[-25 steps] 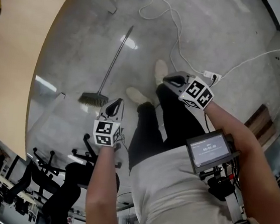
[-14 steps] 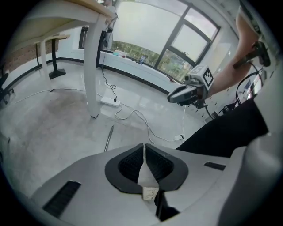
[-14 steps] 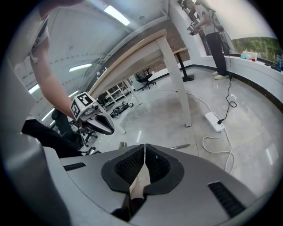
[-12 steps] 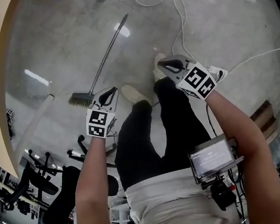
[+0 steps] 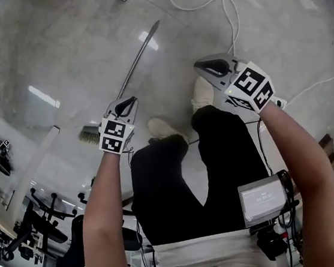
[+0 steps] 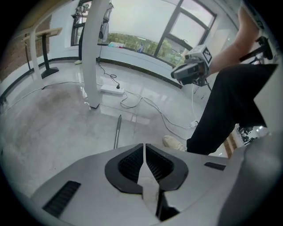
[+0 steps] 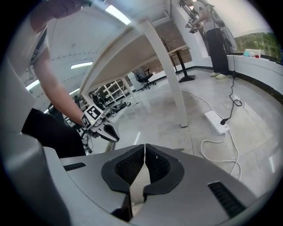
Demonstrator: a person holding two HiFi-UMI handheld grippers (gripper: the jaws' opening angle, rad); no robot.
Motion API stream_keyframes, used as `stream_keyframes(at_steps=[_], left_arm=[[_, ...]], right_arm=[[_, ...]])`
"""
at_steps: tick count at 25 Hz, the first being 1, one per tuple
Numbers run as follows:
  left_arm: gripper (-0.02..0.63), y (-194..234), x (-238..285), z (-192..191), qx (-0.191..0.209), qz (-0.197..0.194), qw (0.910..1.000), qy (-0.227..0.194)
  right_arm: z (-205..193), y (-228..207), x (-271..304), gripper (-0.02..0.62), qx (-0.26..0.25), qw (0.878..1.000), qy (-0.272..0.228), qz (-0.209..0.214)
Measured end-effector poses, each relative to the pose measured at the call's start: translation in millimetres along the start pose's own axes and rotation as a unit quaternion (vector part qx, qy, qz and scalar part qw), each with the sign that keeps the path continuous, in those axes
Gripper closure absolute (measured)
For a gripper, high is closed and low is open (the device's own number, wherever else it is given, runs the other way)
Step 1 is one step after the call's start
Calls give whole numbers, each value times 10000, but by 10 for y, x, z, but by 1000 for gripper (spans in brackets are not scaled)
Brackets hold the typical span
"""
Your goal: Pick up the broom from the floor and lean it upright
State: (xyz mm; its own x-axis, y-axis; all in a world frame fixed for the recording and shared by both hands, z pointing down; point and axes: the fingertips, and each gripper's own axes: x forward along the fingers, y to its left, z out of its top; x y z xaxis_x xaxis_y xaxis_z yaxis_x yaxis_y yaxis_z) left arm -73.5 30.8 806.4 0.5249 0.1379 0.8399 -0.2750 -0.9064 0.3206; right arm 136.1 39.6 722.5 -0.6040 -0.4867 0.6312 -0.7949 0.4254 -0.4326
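Observation:
The broom lies flat on the grey floor, its thin metal handle [image 5: 139, 57] running up the head view and its bristle head [image 5: 88, 133] at the lower left. My left gripper [image 5: 129, 100] hangs just above the lower end of the handle, jaws shut and empty. In the left gripper view, the handle's far end [image 6: 117, 131] shows beyond the left gripper [image 6: 144, 145]. My right gripper [image 5: 199, 64] is to the right of the handle, apart from it, also shut with nothing in it; the right gripper [image 7: 144, 146] points toward a table leg.
The person's two shoes [image 5: 163, 128] stand right of the broom. White cables [image 5: 229, 10] and a power strip [image 7: 217, 122] lie on the floor beyond. A white table leg [image 6: 95, 53] stands near the handle's far end. Office chairs [image 5: 53, 225] sit behind.
Both grippers have come down toward the floor. The left one now sits over the handle near the bristle head; the right one has dropped beside the handle's upper half.

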Motion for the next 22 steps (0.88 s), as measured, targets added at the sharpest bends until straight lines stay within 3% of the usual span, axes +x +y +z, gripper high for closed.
stream_keyframes(at_steps=[6,12,17,22], left_arm=[[583,481,694,-358,-91,197,9992,345],[583,794,1366,-601,-286,440,9977,425],[583,1026,1781,-619,-117,668,9960,582],[580,1198,2016,-534,292,737,9946,666]], right_arm=[[-147,-389,331,577,-381,9991,168,87],[-399,-564,463,577,-490,9980,279,268],[-579,-829,561,577,-616,9972,378,190],[-623,-1004,615,577,-616,9974,351,87]])
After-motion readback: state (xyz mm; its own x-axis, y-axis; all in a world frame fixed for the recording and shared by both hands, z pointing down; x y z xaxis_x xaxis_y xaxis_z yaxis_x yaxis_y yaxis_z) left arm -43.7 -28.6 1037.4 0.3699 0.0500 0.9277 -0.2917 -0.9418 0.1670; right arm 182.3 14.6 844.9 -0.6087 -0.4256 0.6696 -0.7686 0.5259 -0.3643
